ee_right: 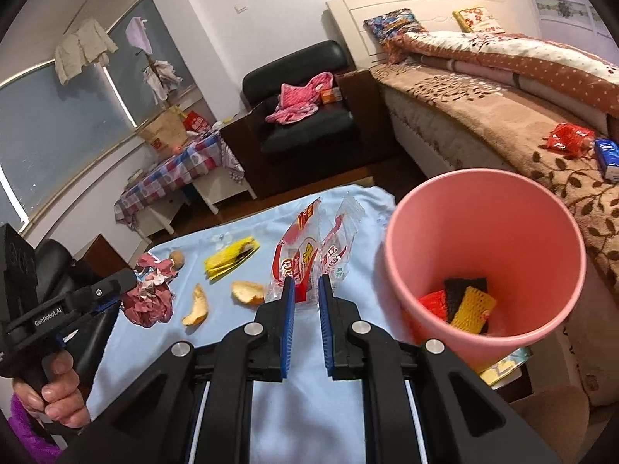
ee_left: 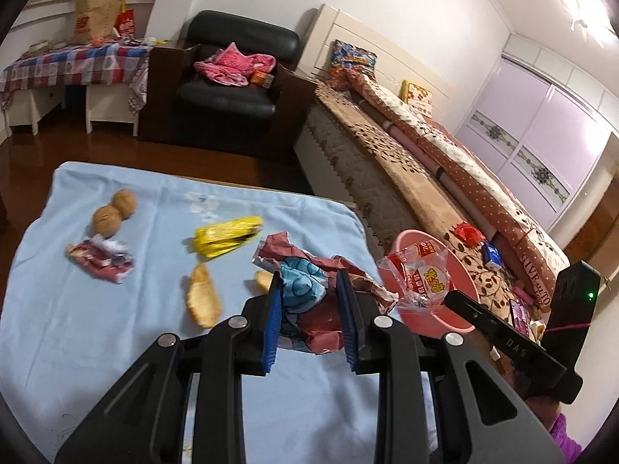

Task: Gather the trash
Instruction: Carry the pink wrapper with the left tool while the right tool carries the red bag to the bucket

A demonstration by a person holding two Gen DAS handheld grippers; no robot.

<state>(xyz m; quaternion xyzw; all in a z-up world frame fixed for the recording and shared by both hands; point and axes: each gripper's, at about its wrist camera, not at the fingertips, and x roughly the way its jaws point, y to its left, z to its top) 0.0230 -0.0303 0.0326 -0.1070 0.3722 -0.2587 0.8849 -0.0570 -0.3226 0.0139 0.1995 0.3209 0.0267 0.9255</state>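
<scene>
My left gripper (ee_left: pixel 309 286) is shut on a crumpled maroon and blue wrapper (ee_left: pixel 305 290), held just above the blue cloth (ee_left: pixel 116 328); that wrapper also shows in the right wrist view (ee_right: pixel 149 301). My right gripper (ee_right: pixel 306 290) is shut on a clear red-printed plastic bag (ee_right: pixel 305 255), held beside the pink bin (ee_right: pixel 483 208), which holds red, black and yellow foam nets (ee_right: pixel 464 303). On the cloth lie a yellow wrapper (ee_left: pixel 226 236), orange peels (ee_left: pixel 203 299), a red-white wrapper (ee_left: pixel 100 259) and two brown round fruits (ee_left: pixel 114 210).
A bed with a brown patterned cover (ee_right: pixel 503 116) runs along the right, with a red packet (ee_right: pixel 568 139) and a blue box (ee_right: pixel 607 158) on it. A black armchair (ee_left: pixel 232 77) with pink clothes and a checked-cloth table (ee_left: pixel 77 62) stand across the dark floor.
</scene>
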